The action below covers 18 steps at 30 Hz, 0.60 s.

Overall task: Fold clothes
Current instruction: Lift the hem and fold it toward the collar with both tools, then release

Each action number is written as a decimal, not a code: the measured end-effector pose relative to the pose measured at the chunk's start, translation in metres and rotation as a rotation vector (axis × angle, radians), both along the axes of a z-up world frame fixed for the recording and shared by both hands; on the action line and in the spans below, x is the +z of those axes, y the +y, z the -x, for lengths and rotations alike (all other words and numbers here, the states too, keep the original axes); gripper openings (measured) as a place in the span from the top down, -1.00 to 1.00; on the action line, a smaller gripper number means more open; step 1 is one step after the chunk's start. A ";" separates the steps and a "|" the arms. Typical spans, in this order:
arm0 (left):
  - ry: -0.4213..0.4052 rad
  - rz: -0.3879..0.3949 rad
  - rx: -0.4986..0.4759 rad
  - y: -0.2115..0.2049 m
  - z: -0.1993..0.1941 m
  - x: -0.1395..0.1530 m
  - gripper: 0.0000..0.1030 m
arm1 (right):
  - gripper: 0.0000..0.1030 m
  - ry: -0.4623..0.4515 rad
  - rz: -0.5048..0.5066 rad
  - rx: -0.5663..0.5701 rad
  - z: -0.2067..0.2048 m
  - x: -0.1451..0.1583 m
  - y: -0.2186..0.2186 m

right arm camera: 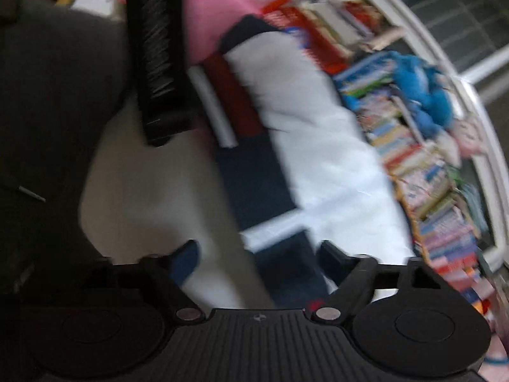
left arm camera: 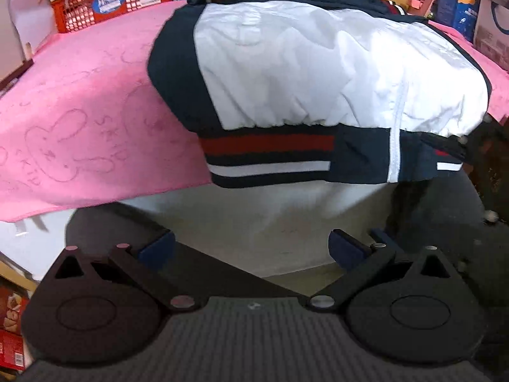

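jacket (left arm camera: 318,73) sits folded on the pink towel (left arm camera: 79,102), hem at the table edge — prob parked there for easy reach. our left gripper (left arm camera: 251,248) is spread wide, empty, short of the hem. right gripper (right arm camera: 259,254) also wide, holding nothing — view's blurry.

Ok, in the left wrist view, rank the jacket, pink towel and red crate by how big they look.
1. Jacket, filling most of the upper frame.
2. Pink towel, partly hidden under the jacket, so its real extent is unsure.
3. Red crate, far back and partly cut off.
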<state>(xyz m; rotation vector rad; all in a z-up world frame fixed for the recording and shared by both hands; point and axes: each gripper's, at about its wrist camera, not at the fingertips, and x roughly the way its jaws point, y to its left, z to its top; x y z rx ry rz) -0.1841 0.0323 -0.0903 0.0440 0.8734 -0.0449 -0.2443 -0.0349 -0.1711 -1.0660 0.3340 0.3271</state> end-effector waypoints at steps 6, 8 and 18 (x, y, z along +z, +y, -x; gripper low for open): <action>-0.013 -0.003 0.004 0.001 0.004 0.003 -1.00 | 0.24 -0.125 0.034 -0.084 -0.033 -0.009 0.003; -0.026 -0.016 0.009 0.000 0.005 0.003 -1.00 | 0.59 -0.094 -0.111 -0.107 -0.028 0.015 -0.007; -0.223 0.018 0.102 -0.003 0.012 0.033 -1.00 | 0.65 -0.294 -0.368 -0.131 -0.024 0.121 -0.014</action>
